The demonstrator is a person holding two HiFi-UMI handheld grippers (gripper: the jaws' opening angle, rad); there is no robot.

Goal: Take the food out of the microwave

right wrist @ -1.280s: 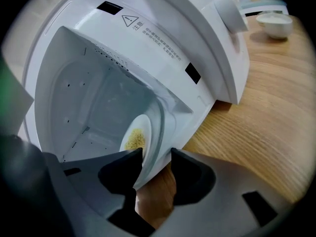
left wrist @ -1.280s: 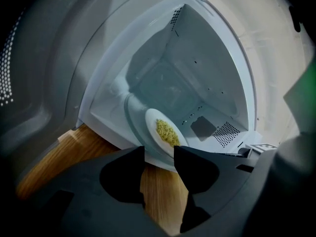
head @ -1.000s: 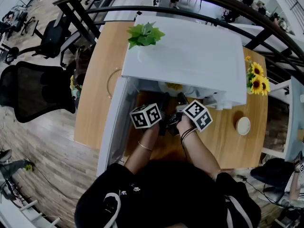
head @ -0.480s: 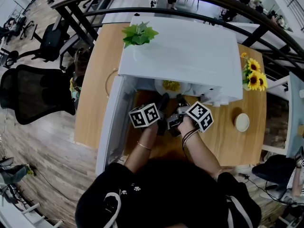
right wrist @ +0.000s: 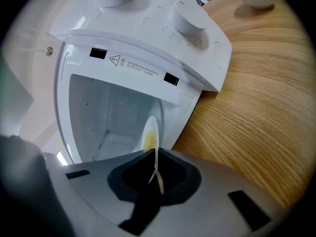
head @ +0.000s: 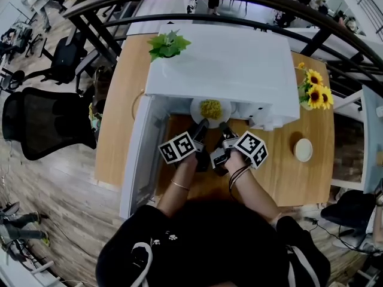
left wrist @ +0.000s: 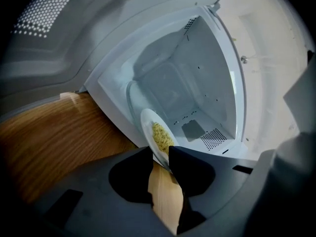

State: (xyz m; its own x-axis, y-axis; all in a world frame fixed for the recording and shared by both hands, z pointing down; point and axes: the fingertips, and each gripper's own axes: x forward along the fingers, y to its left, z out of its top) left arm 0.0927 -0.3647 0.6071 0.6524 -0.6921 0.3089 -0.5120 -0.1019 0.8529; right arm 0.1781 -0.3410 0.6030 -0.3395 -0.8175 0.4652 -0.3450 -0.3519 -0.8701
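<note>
Your left gripper, jaws just closing onto the plate rim; your right gripper jaws pinching that rim too; food at the open microwave mouth, wooden bench, plank floor, black chair

plate: further out of the microwave, between both claws.
left gripper: jaws just closed in, now pressing the rim between them.

I logged the head view bright and evenly lit, with strong fisheye bending at its edges. Both gripper views had black vignetted corners; the microwave cavity read washed-out white, and glare streaked the wooden table.
</note>
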